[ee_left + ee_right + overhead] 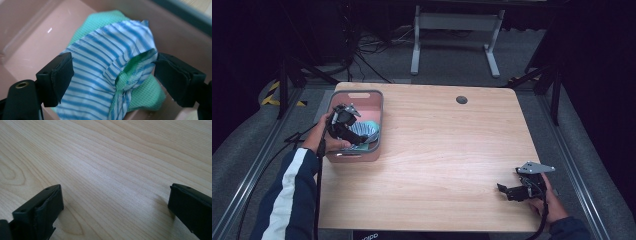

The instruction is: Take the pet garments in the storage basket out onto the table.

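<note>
The left claw hangs open inside the pink bin, jaws flanking a striped cloth that hides most of a green cloth. The right claw gapes over bare counter.

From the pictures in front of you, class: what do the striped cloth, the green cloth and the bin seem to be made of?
Striped cloth: thin woven fabric, probably cotton; it creases softly.
Green cloth: knitted mesh, seemingly synthetic; tiny holes show.
Bin: smooth pink plastic with a faint sheen.
</note>
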